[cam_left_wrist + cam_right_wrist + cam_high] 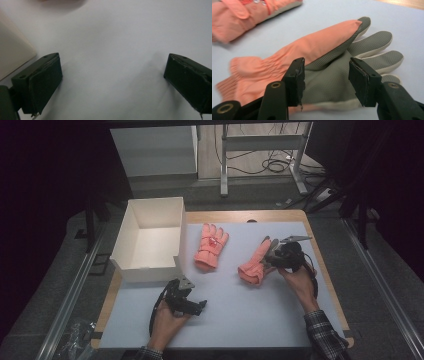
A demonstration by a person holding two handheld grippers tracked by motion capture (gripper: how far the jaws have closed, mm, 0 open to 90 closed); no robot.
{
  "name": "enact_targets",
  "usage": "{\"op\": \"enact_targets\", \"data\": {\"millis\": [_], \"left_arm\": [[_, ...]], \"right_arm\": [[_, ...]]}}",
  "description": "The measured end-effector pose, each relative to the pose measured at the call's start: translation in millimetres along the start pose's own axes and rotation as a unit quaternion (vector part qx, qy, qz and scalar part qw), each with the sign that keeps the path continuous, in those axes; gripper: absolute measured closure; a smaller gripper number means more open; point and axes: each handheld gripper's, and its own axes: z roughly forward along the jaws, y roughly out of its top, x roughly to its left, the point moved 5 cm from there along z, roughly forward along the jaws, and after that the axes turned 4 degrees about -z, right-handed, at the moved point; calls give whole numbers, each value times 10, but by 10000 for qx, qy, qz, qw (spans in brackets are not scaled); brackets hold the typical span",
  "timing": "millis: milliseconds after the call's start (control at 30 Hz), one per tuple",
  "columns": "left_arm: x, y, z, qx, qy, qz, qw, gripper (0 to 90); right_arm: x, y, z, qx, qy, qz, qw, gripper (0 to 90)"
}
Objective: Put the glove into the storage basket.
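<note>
Two salmon-pink gloves lie on the pale mat. One glove [211,246] lies flat near the box, fingers pointing away. The other glove [251,266] lies to its right, grey palm [329,75] turned up and partly folded. My right gripper [273,256] is at this glove's finger end. Its jaws [325,80] stand partly apart over the grey palm, and the pads are not pressing on the fabric. The first glove [242,17] shows blurred at the top left of the right gripper view. My left gripper [199,306] rests near the front of the mat, jaws wide open [112,82] with only bare mat between them.
An open white cardboard box [150,270] stands at the mat's left rear; its corner [12,52] lies just left of my left gripper. The wooden table edge [330,285] frames the mat. Beyond the table are a white cabinet, a metal frame and floor cables.
</note>
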Motion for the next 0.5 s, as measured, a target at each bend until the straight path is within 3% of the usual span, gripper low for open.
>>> {"op": "enact_targets", "data": {"millis": [67,133,267,367,500], "left_arm": [[-3,-1,1,-2,-5,-15,10000,19],[-3,-1,1,-1,-4,-14,10000,19],[-3,-1,0,0,-4,-13,10000,19],[-3,-1,0,0,-3,-9,10000,19],[-3,-1,0,0,-4,-12,10000,19]], "right_arm": [[-41,-33,121,270,-246,25,9993,432],[-56,-61,183,314,-188,68,9993,437],[-19,-82,209,412,-449,-123,9981,621],[2,-85,212,441,-391,-46,9983,787],[15,-91,194,384,-353,-108,9986,848]]}}
